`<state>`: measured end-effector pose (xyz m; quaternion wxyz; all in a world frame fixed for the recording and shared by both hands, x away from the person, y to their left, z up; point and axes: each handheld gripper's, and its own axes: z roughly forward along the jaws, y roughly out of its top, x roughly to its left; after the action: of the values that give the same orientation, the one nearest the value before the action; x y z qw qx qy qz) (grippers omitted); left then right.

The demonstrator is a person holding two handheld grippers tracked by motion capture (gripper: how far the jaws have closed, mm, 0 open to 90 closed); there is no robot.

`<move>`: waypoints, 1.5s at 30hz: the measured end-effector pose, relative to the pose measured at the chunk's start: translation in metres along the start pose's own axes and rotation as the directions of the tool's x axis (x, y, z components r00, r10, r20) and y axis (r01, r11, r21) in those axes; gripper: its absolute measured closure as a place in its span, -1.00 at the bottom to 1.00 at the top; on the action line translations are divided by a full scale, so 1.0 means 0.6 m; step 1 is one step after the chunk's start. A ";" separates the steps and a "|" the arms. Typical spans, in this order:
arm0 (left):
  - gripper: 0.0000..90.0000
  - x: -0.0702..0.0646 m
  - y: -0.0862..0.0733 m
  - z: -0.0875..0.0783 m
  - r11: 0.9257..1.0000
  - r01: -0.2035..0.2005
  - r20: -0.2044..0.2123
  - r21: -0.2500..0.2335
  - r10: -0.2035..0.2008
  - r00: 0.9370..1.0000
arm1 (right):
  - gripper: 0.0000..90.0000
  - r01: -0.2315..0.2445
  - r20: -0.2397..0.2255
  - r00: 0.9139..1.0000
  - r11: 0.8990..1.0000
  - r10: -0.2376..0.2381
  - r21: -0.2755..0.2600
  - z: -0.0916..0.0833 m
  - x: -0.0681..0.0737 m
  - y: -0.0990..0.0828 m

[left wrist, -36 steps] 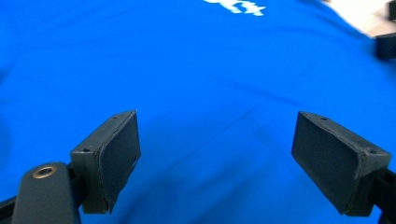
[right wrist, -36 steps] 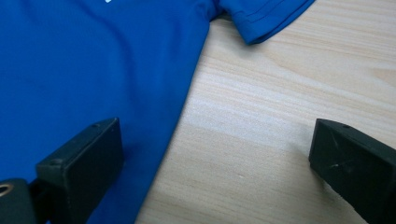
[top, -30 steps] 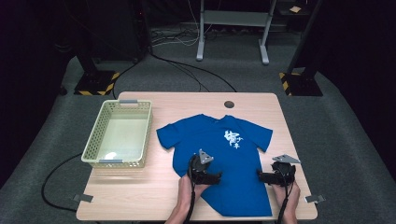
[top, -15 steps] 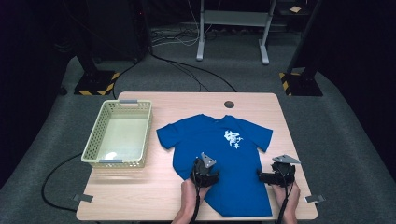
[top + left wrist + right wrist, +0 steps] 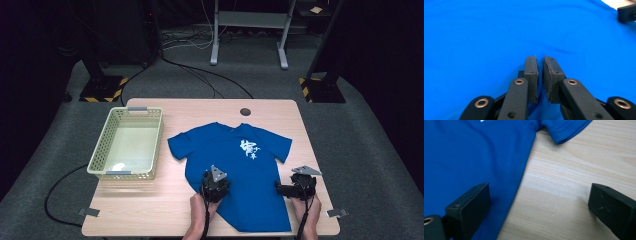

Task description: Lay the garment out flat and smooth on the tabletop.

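Blue T-shirt (image 5: 240, 170) spread flat, just right of the empty basket (image 5: 100, 155). Left gripper (image 5: 539, 75) lowered onto its left side, jaws just closed, cloth pinched between. Right gripper (image 5: 539, 207) held wide, straddling its right edge.

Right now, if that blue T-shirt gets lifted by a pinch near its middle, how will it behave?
The blue T-shirt lies flat and thin, so it will probably drape limply. The left tongs have just been closing, with a small fold of fabric between them, which suggests it bunches easily. It looks light and cannot roll.
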<state>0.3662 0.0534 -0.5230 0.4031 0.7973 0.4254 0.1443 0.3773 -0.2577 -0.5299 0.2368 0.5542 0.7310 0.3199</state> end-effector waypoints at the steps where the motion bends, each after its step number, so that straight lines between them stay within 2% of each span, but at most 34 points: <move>1: 0.81 0.001 0.000 -0.002 1.000 -0.001 -0.001 -0.005 0.001 1.000 | -0.92 0.000 0.000 1.000 1.000 0.000 0.000 0.000 0.000 0.000; 7: 0.83 0.004 -0.001 -0.019 1.000 0.002 0.006 -0.027 -0.002 1.000 | -0.92 0.000 0.000 1.000 1.000 0.000 0.000 0.000 0.000 0.000; 10: 0.83 0.004 -0.004 -0.026 1.000 -0.009 0.007 -0.027 0.009 1.000 | -0.92 0.000 0.000 1.000 1.000 0.000 0.000 0.000 0.000 0.000; 20: 0.83 0.011 -0.017 -0.042 0.999 0.012 0.020 -0.033 -0.011 1.000 | -0.92 0.000 0.002 1.000 1.000 0.000 -0.001 0.000 0.000 0.000; 26: 0.84 0.007 -0.019 -0.054 0.999 -0.005 0.016 -0.035 0.006 1.000 | -0.92 0.000 0.001 1.000 1.000 0.000 -0.001 0.000 0.000 0.000; 28: 0.84 0.006 -0.020 -0.057 0.999 -0.022 0.011 -0.033 0.022 1.000 | -0.92 0.000 0.000 1.000 1.000 0.000 -0.001 0.000 0.000 0.000; 30: 0.84 0.010 -0.021 -0.060 0.999 -0.009 0.024 -0.032 0.009 1.000 | -0.92 0.001 -0.002 1.000 1.000 -0.001 -0.001 0.001 0.000 0.001; 33: 0.85 0.010 -0.025 -0.068 1.000 -0.014 0.012 -0.023 0.014 1.000 | -0.92 0.002 0.001 1.000 1.000 -0.002 -0.002 0.001 0.000 0.001; 35: 0.85 0.009 -0.028 -0.070 1.000 -0.013 0.018 -0.017 0.013 1.000 | -0.92 0.002 0.001 1.000 1.000 -0.002 -0.002 0.001 0.000 0.001; 39: 0.85 0.002 -0.031 -0.081 0.999 -0.038 -0.001 -0.007 0.038 0.999 | -0.91 -0.001 0.004 1.000 1.000 0.001 -0.001 0.001 0.000 0.000; 43: 0.85 0.004 -0.039 -0.082 1.000 -0.026 -0.010 0.000 0.026 1.000 | -0.92 -0.003 0.002 1.000 1.000 0.003 0.000 0.002 0.000 0.001; 45: 0.86 0.005 -0.041 -0.081 1.000 -0.009 -0.001 0.002 0.009 1.000 | -0.91 -0.002 -0.001 1.000 1.000 0.002 -0.001 0.001 0.000 0.001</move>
<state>0.3263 0.0889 -0.5114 0.4014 0.7996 0.4223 0.1458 0.3784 -0.2577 -0.5299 0.2365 0.5547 0.7303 0.3209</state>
